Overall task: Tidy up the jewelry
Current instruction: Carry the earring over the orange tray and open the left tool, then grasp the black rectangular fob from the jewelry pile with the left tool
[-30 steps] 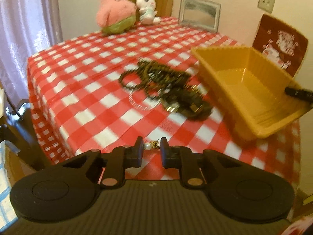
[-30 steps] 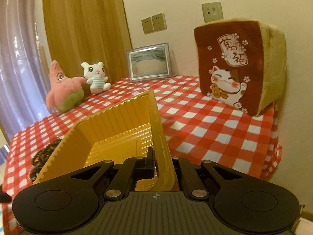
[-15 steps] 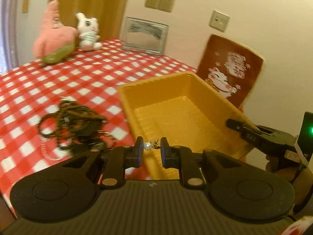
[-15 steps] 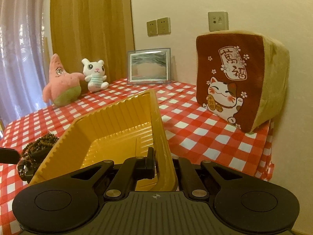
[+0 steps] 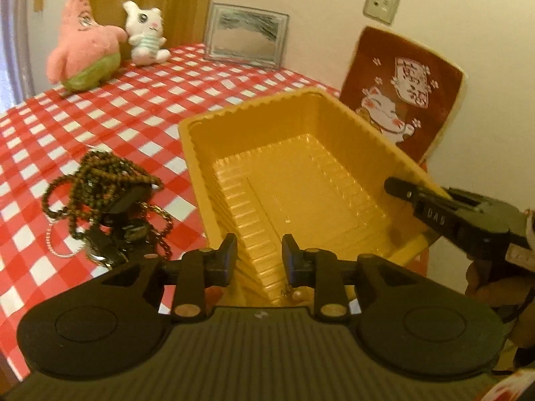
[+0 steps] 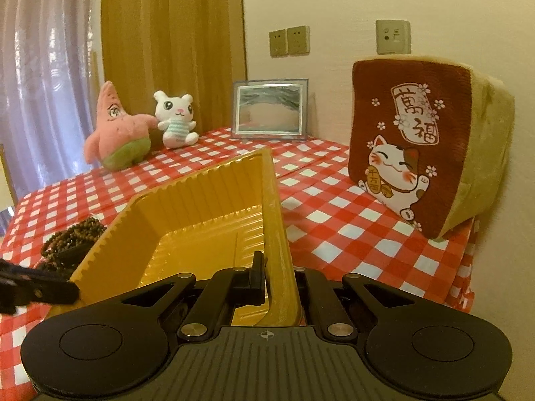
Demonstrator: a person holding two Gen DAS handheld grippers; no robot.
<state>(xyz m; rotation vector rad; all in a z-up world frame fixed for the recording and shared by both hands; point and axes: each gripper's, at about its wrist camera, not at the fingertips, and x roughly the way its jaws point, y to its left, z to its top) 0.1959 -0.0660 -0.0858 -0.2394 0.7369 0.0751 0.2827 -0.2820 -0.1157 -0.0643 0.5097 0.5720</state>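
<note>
A yellow plastic tray (image 5: 337, 113) (image 6: 214, 187) rests tilted on the red-checked tablecloth (image 5: 133, 107). My right gripper (image 6: 277, 277) is shut on the tray's near wall and shows from the side as a black arm (image 5: 434, 210). Over the tray's near end my left gripper (image 5: 259, 257) hangs with its jaws opening and nothing between them. A small pearl earring (image 5: 296, 294) lies in the tray just below the right finger. A heap of dark bead necklaces and chains (image 5: 103, 197) (image 6: 67, 244) lies left of the tray.
At the back stand a pink starfish plush (image 5: 83, 56), a white bunny plush (image 5: 145, 35) and a framed picture (image 5: 247, 38). A brown lucky-cat cushion (image 5: 401, 93) (image 6: 418, 153) leans on the wall right of the tray. A person's hand (image 5: 491, 280) holds the right gripper.
My left gripper swung from the jewelry heap over to the tray with the pearl earring pinched, then opened; the earring has dropped into the tray. The right gripper kept its hold on the tray wall.
</note>
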